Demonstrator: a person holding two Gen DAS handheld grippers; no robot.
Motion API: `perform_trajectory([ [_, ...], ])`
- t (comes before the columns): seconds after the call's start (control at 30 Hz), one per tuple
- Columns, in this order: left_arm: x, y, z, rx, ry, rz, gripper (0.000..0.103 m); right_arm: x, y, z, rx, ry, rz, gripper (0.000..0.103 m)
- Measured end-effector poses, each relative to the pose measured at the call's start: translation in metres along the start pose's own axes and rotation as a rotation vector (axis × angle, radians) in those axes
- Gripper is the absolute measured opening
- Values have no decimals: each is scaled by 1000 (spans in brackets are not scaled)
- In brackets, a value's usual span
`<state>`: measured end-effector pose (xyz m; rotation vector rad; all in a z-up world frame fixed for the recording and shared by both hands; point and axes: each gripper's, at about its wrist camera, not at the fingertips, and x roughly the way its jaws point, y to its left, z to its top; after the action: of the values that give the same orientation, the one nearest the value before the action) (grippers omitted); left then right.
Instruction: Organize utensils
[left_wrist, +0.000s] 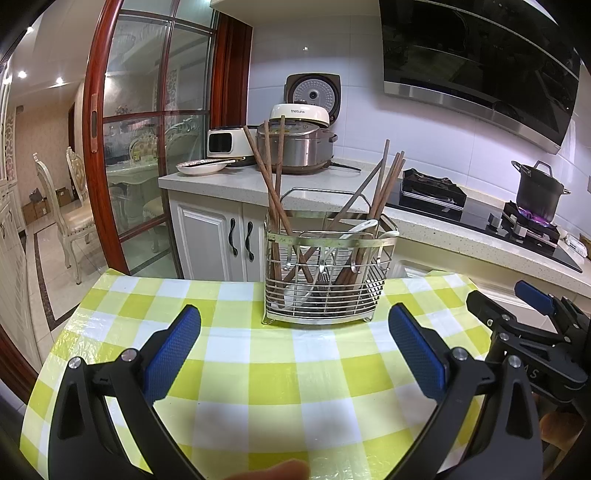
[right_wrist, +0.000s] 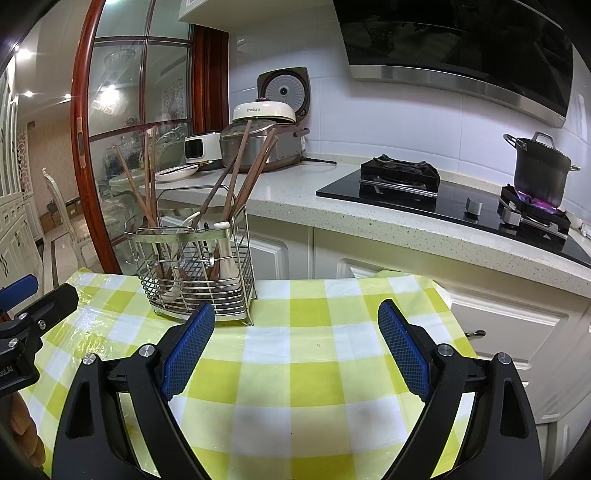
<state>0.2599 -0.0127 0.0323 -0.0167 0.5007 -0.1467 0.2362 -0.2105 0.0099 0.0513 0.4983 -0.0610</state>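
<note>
On the checked tablecloth (left_wrist: 280, 369), far edge: wire caddy (left_wrist: 325, 291) upright, chopsticks (left_wrist: 275, 177) and spoons inside. My left gripper (left_wrist: 295, 332) and right gripper (right_wrist: 295, 328) both spread wide, grasping nothing.

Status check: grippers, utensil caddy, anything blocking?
Left gripper open, empty. Right gripper open, empty. Wire caddy upright on checked cloth, chopsticks and spoons inside. Nothing blocking.

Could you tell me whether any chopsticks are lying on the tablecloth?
No, the chopsticks all stand in the wire caddy; the tablecloth is bare.
</note>
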Motion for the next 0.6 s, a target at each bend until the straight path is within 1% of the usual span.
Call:
perform_trajectory([
  [0.6,1,1,0,-1,-1,-4,98,0,1,0,-1,0,2,84],
])
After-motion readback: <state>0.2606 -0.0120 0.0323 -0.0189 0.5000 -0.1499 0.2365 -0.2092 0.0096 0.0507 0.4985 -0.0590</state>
